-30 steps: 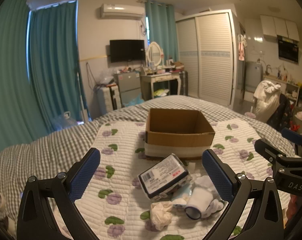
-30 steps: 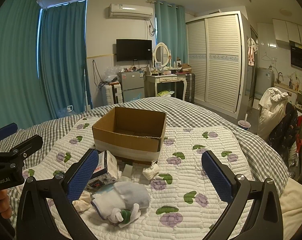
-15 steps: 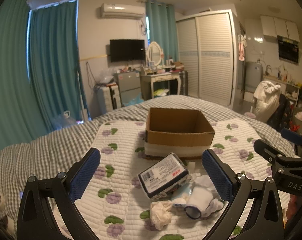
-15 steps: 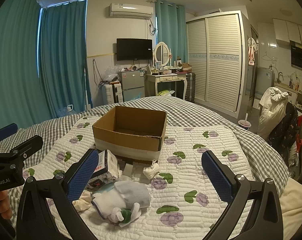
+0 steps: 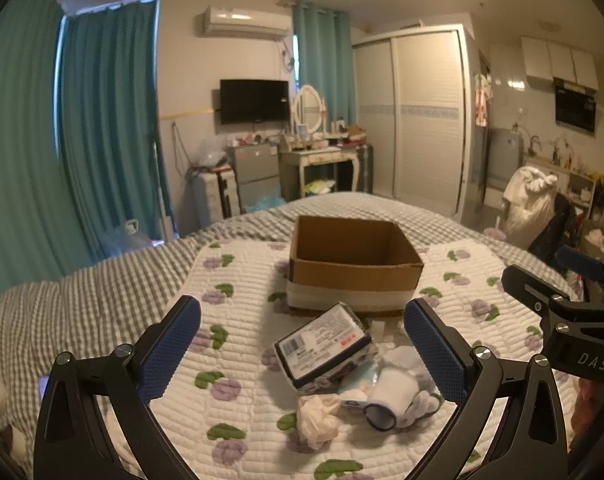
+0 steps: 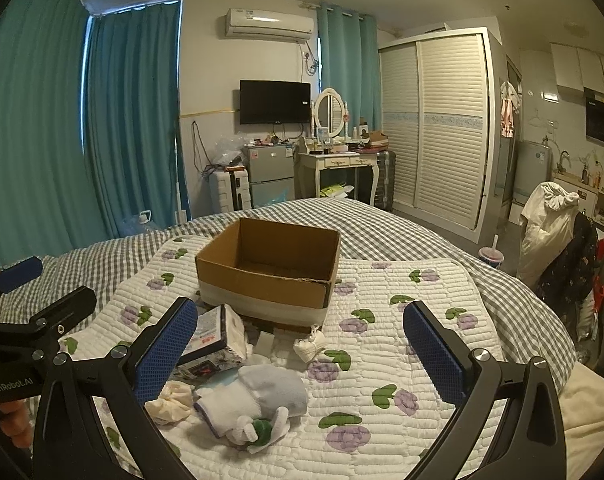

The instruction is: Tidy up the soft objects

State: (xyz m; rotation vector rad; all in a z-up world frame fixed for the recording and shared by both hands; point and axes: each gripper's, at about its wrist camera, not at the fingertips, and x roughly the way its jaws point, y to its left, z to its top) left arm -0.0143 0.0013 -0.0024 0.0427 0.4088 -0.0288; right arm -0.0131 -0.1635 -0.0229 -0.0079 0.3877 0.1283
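1. While both hover above the quilt (image 6: 402, 320), the left gripper (image 5: 302, 344) and right gripper (image 6: 302, 344) have jaws spread wide, holding nothing.
2. Soft items, a tissue pack (image 5: 322, 344), a rolled sock (image 6: 261, 396) and a cream cloth ball (image 5: 318, 416), lie just before the open cardboard box (image 6: 269, 276).

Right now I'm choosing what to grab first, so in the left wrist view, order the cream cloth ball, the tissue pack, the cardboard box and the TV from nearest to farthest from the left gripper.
1. Cream cloth ball, low, right of centre on the quilt.
2. Tissue pack, just behind it.
3. Cardboard box, mid-bed.
4. TV, on the far wall.

Left gripper is open.
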